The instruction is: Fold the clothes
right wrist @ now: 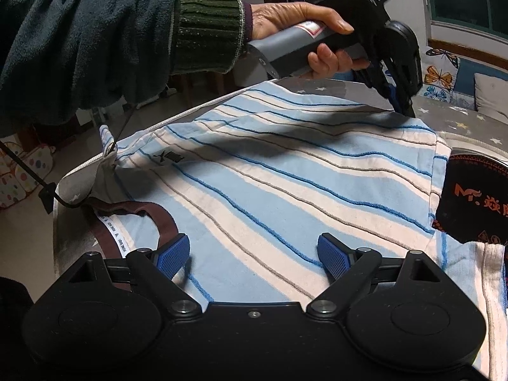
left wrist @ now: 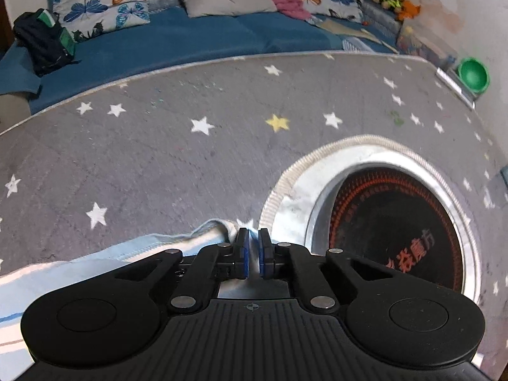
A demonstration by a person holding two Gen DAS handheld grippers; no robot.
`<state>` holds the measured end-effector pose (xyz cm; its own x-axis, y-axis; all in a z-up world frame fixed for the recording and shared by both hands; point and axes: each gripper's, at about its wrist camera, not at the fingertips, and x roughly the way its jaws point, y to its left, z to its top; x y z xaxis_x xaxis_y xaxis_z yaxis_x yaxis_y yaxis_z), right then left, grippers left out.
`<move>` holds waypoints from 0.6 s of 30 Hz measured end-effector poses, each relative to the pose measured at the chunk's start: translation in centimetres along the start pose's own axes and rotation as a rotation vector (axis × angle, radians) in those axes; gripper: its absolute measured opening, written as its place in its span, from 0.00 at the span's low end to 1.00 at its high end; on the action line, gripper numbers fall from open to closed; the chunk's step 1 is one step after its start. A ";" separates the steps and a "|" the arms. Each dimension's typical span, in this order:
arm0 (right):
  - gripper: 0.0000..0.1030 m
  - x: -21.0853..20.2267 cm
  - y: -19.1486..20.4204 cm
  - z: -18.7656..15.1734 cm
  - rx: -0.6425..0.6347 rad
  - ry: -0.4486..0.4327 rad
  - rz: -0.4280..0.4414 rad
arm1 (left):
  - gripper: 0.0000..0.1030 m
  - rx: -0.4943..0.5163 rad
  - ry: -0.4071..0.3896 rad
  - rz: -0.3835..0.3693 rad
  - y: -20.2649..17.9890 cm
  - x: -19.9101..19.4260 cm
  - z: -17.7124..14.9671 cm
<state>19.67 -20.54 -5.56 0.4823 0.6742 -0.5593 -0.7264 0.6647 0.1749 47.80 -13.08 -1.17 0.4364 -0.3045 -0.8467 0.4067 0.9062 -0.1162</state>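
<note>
Left gripper [left wrist: 253, 241] pinches the striped shirt [right wrist: 285, 171] edge; right gripper [right wrist: 254, 254] spread above it; empty green bowl [left wrist: 473, 74] far right.

Left gripper [left wrist: 253, 252]: tilted steeply down, jaws nearly together, pinching a fold of cloth between the blue pads.
Left hand [right wrist: 304, 28]: wrapped around the gripper's grey handle, thumb on top, dark fleece sleeve over a ribbed cuff.
Right gripper [right wrist: 254, 255]: jaws spread wide, nothing between them.

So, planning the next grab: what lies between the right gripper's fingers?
Only striped shirt under the open right gripper, ungripped; seen in the right wrist view.
</note>
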 end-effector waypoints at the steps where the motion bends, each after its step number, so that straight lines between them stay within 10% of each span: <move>1: 0.87 0.0 0.0 0.0 0.001 0.000 0.001 | 0.06 0.006 -0.004 0.005 0.0 -0.2 0.0; 7: 0.87 0.0 0.0 0.0 0.001 -0.002 0.001 | 0.35 -0.003 0.033 0.022 0.2 -0.3 -0.2; 18: 0.87 0.0 0.0 0.0 0.008 -0.005 0.003 | 0.08 0.047 0.044 0.009 -0.9 0.8 -1.0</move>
<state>19.67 -20.55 -5.58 0.4825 0.6776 -0.5551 -0.7237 0.6654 0.1832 46.96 -13.86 -2.31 0.4047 -0.2819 -0.8699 0.4403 0.8938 -0.0848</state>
